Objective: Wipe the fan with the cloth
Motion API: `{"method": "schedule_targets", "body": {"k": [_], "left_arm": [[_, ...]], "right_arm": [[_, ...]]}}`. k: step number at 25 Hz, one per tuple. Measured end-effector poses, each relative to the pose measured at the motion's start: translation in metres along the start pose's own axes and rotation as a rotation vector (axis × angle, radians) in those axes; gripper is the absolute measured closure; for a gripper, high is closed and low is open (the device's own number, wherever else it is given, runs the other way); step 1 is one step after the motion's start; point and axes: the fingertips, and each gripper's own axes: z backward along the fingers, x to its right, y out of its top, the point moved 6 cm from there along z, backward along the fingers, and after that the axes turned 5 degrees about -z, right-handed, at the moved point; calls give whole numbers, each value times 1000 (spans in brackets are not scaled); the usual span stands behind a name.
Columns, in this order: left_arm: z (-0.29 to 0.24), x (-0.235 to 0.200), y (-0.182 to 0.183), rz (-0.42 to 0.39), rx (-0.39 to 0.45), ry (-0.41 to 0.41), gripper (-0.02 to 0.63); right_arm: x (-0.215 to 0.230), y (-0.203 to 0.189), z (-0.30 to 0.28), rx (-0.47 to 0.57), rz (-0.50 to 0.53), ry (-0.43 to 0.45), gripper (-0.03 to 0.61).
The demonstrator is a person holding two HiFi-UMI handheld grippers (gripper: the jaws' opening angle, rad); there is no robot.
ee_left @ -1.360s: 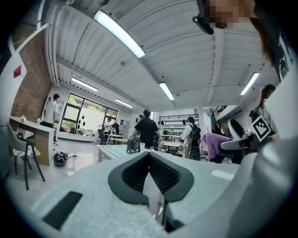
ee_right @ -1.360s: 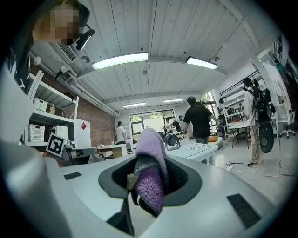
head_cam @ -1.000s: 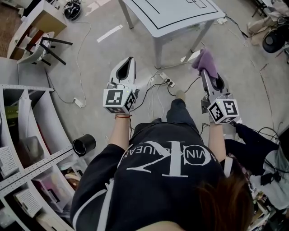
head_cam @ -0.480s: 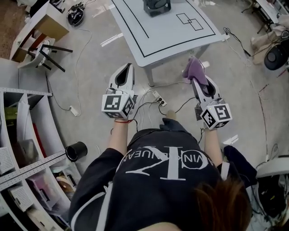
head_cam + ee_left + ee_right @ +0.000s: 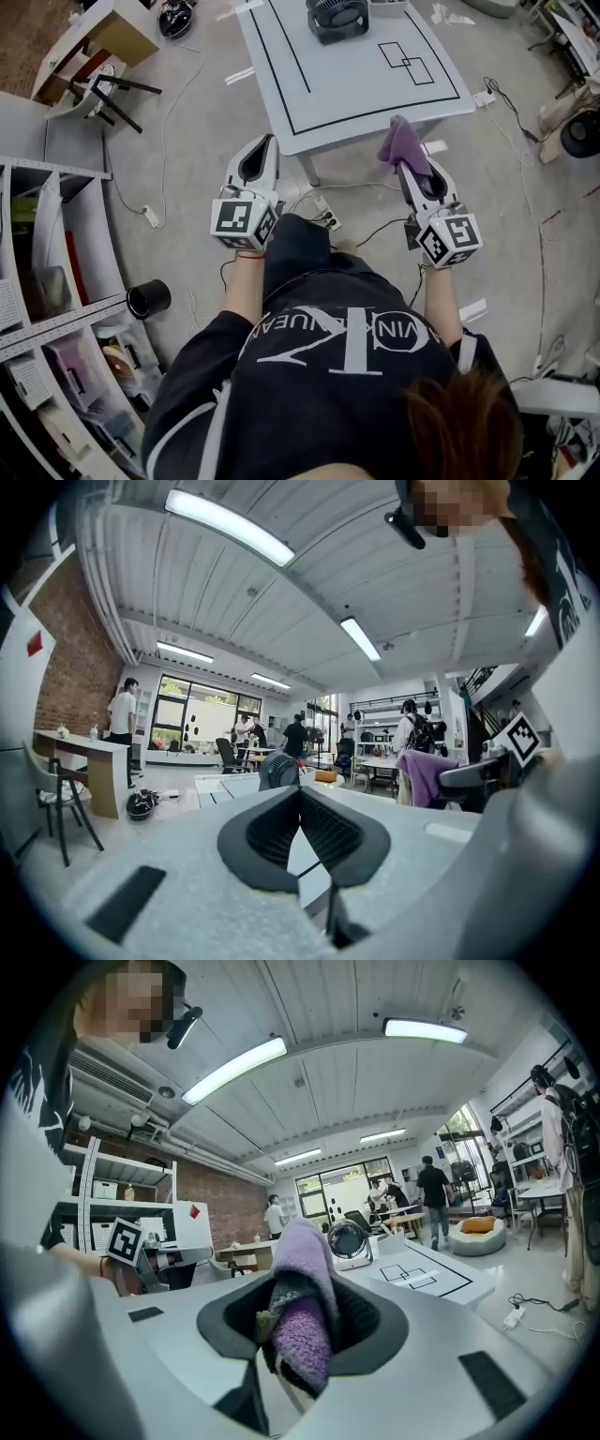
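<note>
The right gripper (image 5: 410, 169), centre-right in the head view, is clamped on the purple cloth (image 5: 403, 142), and the cloth bunches up out of its jaws right at the near edge of the white table (image 5: 309, 94). The left gripper (image 5: 263, 142), centre-left, has its jaws pressed together with nothing between them, over the floor just short of the table. The black fan (image 5: 336, 17) stands at the table's far side, top centre of the frame, well apart from both tools.
</note>
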Motion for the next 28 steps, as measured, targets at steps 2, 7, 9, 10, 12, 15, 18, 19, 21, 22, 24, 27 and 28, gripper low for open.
{"method": "schedule_targets", "body": {"k": [2,7,9,10,12,15,18,19,21,22,24,27,28], "left_arm": [[-8,-4,0,-5,1,1,612],[-38,-28,-6,-14,-11,-33,611],[-60,-43,-6,-20,-11,-62,607],[-72,-51,-5,-21,-9,-75,601],[-95,-68,-1,-28,-3,-105,584],[-133,-93,2,-57,-13,-172,564],[-166,-115,0,-71,-40,-234,525],[-177,-122,-1,-74,-47,-257,509],[-199,-134,-5,-82,-75,-313,471],[-210,-138,-8,-89,-92,-344,450],[-230,-144,-15,-110,-121,-396,412],[-259,-148,-24,-140,-150,-446,374],[-268,-148,-28,-144,-159,-461,361]], "right_arm": [[5,0,-12,-6,0,9,431],[9,0,-43,-7,-3,-5,431],[15,4,-59,6,-11,-37,431],[18,5,-68,13,-22,-57,431],[22,7,-87,23,-46,-94,431],[26,9,-119,35,-58,-140,430],[31,11,-151,44,-83,-190,430],[32,12,-163,46,-87,-203,430],[30,11,-184,49,-92,-235,430],[29,10,-193,49,-97,-254,430],[29,8,-210,45,-104,-290,430],[37,9,-236,37,-93,-337,429],[40,10,-243,36,-85,-350,428]]}}
